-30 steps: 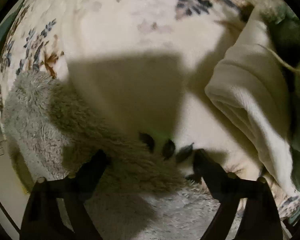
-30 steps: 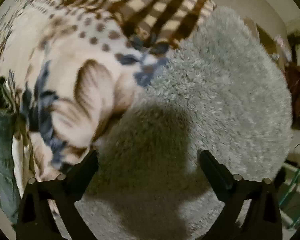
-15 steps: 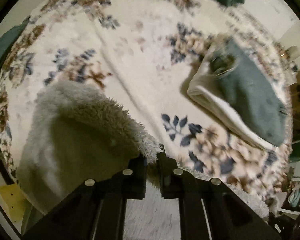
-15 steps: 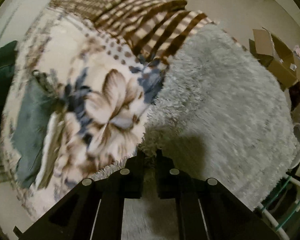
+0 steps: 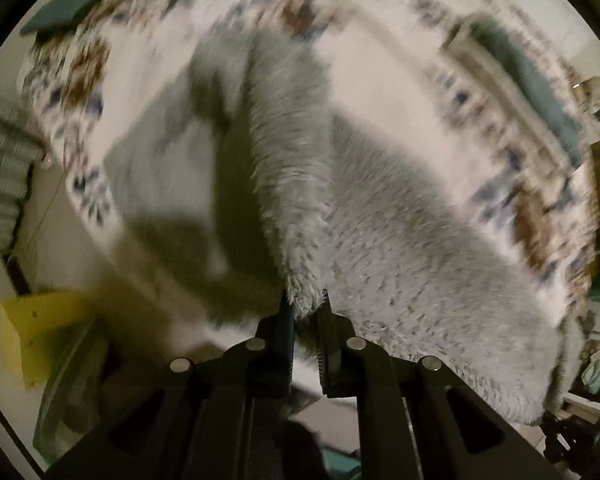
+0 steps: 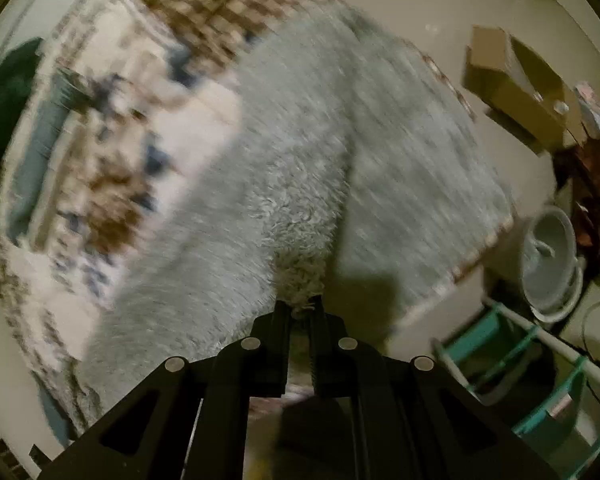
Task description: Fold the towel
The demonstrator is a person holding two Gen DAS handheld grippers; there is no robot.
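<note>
A fluffy grey towel (image 5: 400, 256) hangs lifted above a floral bedspread (image 5: 364, 92). My left gripper (image 5: 305, 312) is shut on one corner of it, and the cloth rises from the jaws in a ridge, draping away to the right. In the right wrist view the same grey towel (image 6: 308, 168) stretches away from my right gripper (image 6: 300, 308), which is shut on another corner. Both views are blurred by motion. The towel's far edge still rests on the bed.
Folded teal and white cloths (image 5: 536, 80) lie on the bedspread at the right. A brown checked blanket (image 6: 204, 4) covers the bed's far end. Beside the bed are a cardboard box (image 6: 516, 84), a grey bucket (image 6: 552, 256), a teal rack (image 6: 540, 380) and a yellow object (image 5: 32, 332).
A second ago both grippers were open over the towel on the bed. They closed on its corners half a second ago and have since risen, lifting the towel off the bedspread.
</note>
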